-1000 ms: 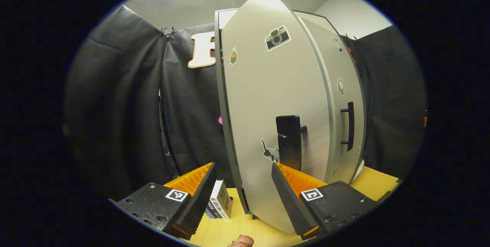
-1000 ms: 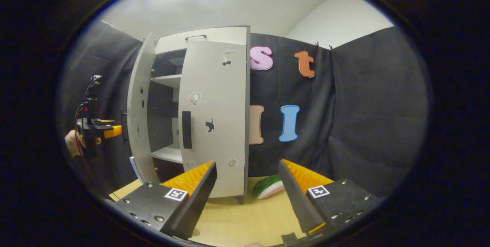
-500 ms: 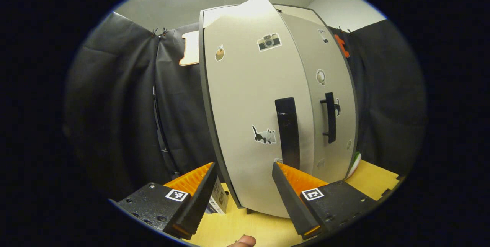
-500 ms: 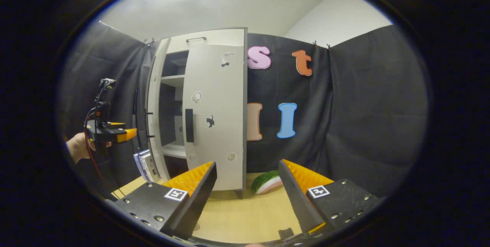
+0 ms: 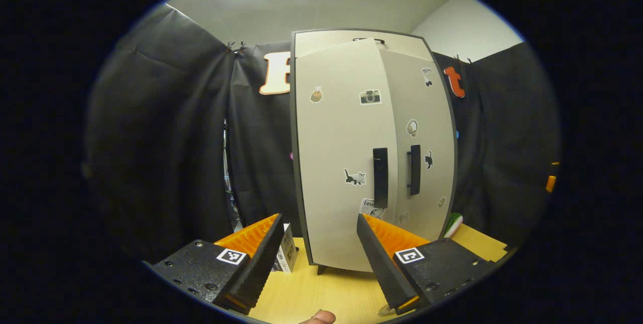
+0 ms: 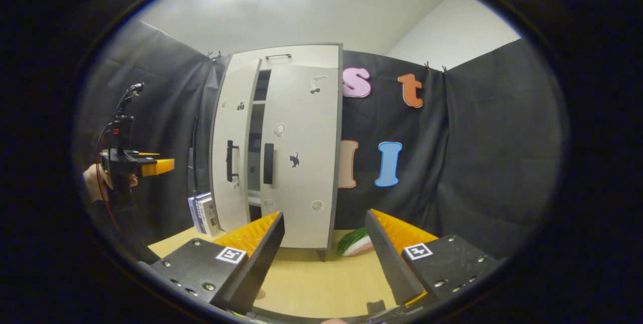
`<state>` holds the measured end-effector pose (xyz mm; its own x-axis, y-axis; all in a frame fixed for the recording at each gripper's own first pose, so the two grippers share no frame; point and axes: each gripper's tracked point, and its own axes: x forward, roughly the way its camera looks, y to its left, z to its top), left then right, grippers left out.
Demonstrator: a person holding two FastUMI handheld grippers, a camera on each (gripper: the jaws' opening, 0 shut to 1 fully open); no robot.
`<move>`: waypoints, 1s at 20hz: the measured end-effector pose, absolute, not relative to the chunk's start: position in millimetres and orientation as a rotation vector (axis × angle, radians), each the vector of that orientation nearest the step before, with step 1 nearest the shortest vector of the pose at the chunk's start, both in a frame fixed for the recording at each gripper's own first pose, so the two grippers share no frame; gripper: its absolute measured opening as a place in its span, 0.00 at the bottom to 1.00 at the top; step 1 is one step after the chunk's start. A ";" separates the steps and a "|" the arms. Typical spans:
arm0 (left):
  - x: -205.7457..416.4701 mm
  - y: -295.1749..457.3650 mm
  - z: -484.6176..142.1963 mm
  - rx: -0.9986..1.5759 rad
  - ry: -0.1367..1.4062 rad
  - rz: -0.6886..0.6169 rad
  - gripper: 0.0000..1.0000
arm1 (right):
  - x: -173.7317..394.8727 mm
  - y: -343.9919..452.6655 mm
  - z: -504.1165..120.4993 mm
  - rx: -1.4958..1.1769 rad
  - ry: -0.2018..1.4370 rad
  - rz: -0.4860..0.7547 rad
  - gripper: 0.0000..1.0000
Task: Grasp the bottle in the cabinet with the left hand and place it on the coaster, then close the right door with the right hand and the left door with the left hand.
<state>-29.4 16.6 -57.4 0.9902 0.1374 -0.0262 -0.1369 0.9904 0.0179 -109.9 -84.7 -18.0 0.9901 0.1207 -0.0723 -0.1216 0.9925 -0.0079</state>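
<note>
Left gripper view: left gripper [image 5: 317, 248] spread wide, holding nothing, facing cabinet [image 5: 371, 153] on pale wood bench [image 5: 326, 294]. Left door [image 5: 339, 163] nearly shut, right door [image 5: 419, 138] shut; stickers of camera and cat, small paper with print too tiny to read. Boxes [image 5: 287, 253] beside cabinet, partly hidden.

Right gripper view: right gripper [image 6: 324, 253] wide, empty. Left door ajar, dark gap beside it. Melon slice [image 6: 355, 242] behind cabinet. Bottle, coaster not made out.
</note>
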 end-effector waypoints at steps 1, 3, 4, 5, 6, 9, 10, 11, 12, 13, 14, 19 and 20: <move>-29.9 14.2 -55.1 0.005 0.023 0.139 0.93 | -110.8 -76.5 -13.4 -0.009 0.061 0.123 0.98; -31.2 11.3 -53.9 -0.003 0.028 0.132 0.92 | -103.4 -65.1 -2.1 0.003 0.048 0.138 0.99; -32.2 10.5 -52.4 -0.003 0.022 0.130 0.92 | -98.0 -58.7 4.7 0.007 0.034 0.150 0.98; -31.5 9.4 -50.3 -0.001 0.013 0.119 0.92 | -90.9 -52.1 13.4 0.009 0.015 0.165 0.98; -30.1 7.3 -49.2 -0.001 0.006 0.108 0.92 | -80.7 -48.3 21.8 0.011 0.002 0.167 0.98; -28.6 8.6 -49.1 0.016 -0.021 0.111 0.92 | -52.0 -37.3 37.6 0.056 -0.008 0.146 0.98; -26.1 5.3 -49.0 0.019 -0.027 0.099 0.92 | -46.9 -28.3 39.9 0.073 -0.012 0.158 0.98; -23.8 2.5 -48.5 0.019 -0.031 0.085 0.93 | -43.4 -22.2 40.7 0.081 -0.015 0.164 0.98; -22.3 0.8 -48.1 0.014 -0.034 0.077 0.92 | -41.9 -20.4 38.7 0.077 -0.015 0.161 0.98; -21.6 -0.6 -49.9 0.003 -0.030 0.065 0.92 | -42.7 -17.5 34.3 0.066 -0.007 0.161 0.98; -21.9 -1.9 -50.4 -0.005 -0.030 0.055 0.93 | -45.4 -11.7 28.8 0.052 0.003 0.172 0.98; -28.4 6.7 -49.4 -0.033 -0.032 0.063 0.92 | -60.9 -2.7 19.6 -0.007 0.021 0.180 0.94; -28.5 5.1 -50.2 -0.036 -0.034 0.055 0.93 | -59.9 -2.9 21.8 0.001 0.018 0.169 0.98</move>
<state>-28.5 5.1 -50.2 0.9979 0.0558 0.0327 -0.0546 0.9978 -0.0371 -59.9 -2.9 21.8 0.9855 0.1685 -0.0181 -0.1685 0.9857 0.0023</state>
